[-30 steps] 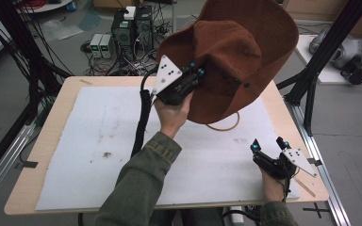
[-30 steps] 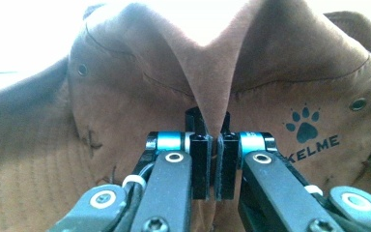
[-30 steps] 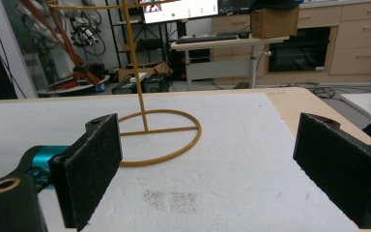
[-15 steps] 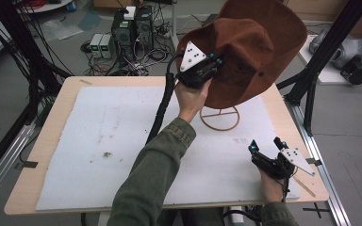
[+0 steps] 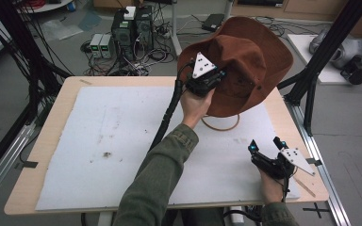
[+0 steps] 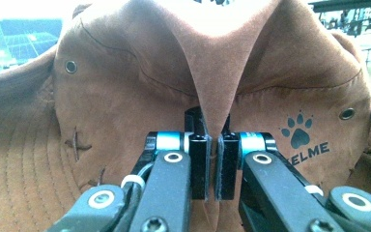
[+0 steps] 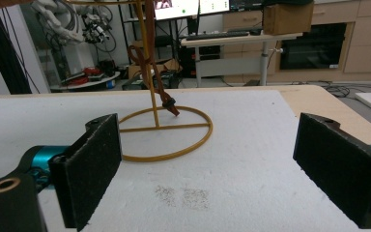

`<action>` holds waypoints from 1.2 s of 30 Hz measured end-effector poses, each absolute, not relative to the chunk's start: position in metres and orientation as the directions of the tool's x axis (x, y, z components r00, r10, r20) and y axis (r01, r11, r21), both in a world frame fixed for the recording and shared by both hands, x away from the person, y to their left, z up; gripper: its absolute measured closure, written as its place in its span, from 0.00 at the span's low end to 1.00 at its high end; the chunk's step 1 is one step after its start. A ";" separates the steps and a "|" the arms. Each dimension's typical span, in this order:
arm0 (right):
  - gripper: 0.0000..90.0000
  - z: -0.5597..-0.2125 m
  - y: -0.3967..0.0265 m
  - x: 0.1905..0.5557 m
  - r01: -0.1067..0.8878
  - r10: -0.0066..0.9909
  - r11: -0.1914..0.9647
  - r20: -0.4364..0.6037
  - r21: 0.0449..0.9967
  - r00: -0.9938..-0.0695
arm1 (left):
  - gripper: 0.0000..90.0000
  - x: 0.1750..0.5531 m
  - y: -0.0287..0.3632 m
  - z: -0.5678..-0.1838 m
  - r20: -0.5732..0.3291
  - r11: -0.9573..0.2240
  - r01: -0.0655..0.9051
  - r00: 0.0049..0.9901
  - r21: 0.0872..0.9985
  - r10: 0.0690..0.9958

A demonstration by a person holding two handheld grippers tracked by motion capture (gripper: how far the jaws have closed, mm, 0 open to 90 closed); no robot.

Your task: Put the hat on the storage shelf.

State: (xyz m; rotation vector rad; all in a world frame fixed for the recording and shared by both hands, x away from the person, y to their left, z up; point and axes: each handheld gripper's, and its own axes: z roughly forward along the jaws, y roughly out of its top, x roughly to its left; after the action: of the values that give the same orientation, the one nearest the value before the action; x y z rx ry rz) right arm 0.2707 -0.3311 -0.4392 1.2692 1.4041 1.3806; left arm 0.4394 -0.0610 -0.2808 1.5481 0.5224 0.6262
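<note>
Toward the upper right of the high view, the brown hat [image 5: 245, 66] hung over a wire stand [image 5: 220, 123], its crown fold clamped by the left tool [image 5: 212, 79], while the right tool [image 5: 265, 145] rested on the desk [image 5: 52, 136], jaws apart.

High view: the wooden table [image 5: 52, 141] occupies the centre of the frame, with the white foam mat [image 5: 103, 141] lying on it. The brown suede wide-brimmed hat [image 5: 245, 70] sits at upper right of centre, above the mat's far right part. The left gripper [image 5: 217, 77] lies against the hat's left side, its jaws pinching a fold of the crown. Directly below the hat, the yellow wire stand's ring base [image 5: 221, 126] rests on the mat. The right gripper [image 5: 266, 147] is at lower right, near the mat's right edge, well apart from the stand. Behind the table, at upper left, grey computer boxes [image 5: 122, 33] stand on the floor.
</note>
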 end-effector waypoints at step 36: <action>0.10 -0.438 -0.331 0.270 0.120 0.975 -0.081 0.104 0.989 -0.197 | 0.19 0.430 -0.034 -0.260 0.053 0.000 -0.077 0.684 0.997 0.728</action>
State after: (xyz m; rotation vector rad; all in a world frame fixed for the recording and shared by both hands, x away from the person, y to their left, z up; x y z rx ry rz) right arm 0.2699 -0.3310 -0.4385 1.2591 1.3997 1.3766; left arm 0.4301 -0.0339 -0.2602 1.4436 0.5771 0.6910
